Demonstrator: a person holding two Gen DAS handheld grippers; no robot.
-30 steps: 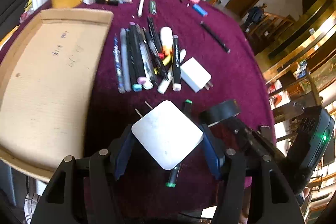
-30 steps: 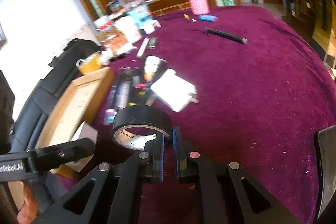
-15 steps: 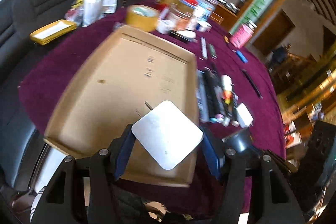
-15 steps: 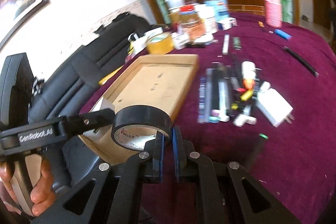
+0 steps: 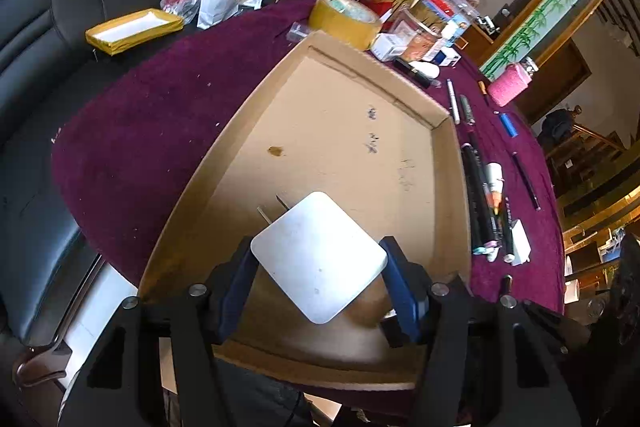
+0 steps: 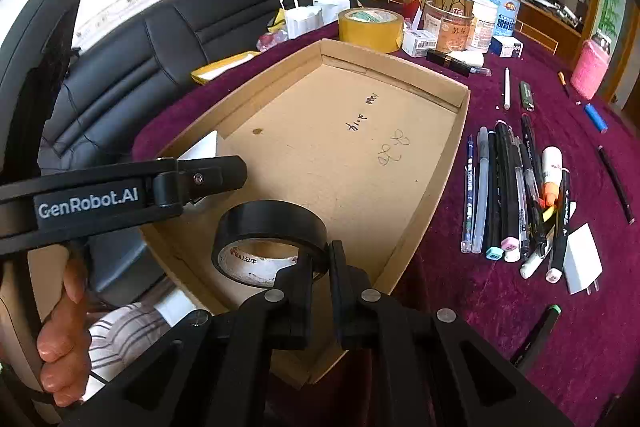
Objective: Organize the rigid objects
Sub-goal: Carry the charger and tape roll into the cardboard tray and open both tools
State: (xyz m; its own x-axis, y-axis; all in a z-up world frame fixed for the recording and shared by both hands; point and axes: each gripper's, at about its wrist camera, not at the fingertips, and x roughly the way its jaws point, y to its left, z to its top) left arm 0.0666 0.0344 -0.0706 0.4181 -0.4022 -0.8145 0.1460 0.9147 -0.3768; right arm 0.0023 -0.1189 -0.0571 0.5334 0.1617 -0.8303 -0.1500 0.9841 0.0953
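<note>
The cardboard tray (image 5: 360, 131) is taken as the reference landmark. Its floor is bare in both views apart from handwritten marks and a small stain; nothing is seen resting in it yet. The task is therefore judged to be at an early stage: two items are in transit and none is deposited.

The left gripper (image 5: 320, 279) is clamped on the white charger (image 5: 320, 255), with the blue pads pressed against two opposite sides of the flat body. The charger is held above the near end of the tray, its two prongs pointing toward the tray's far end. Whether it touches the floor cannot be told; a shadow beneath it suggests that it is raised.

The right gripper (image 6: 320, 267) is closed on the wall of the black tape roll (image 6: 270, 243), one finger inside the core and one outside. The roll is held flat, opening upward, over the near corner of the tray, beside the left gripper.

Remaining work, as judged from the layout: both held items are to be released into the tray. To the right of the tray, on the purple cloth (image 6: 520, 307), a row of pens and markers (image 6: 512, 195) and a second white charger (image 6: 582, 259) are left lying, together with a green-capped marker (image 6: 536, 335) near the tray's near corner and several loose pens farther off. A yellow tape roll (image 6: 370, 29) stands just beyond the tray's far edge.
</note>
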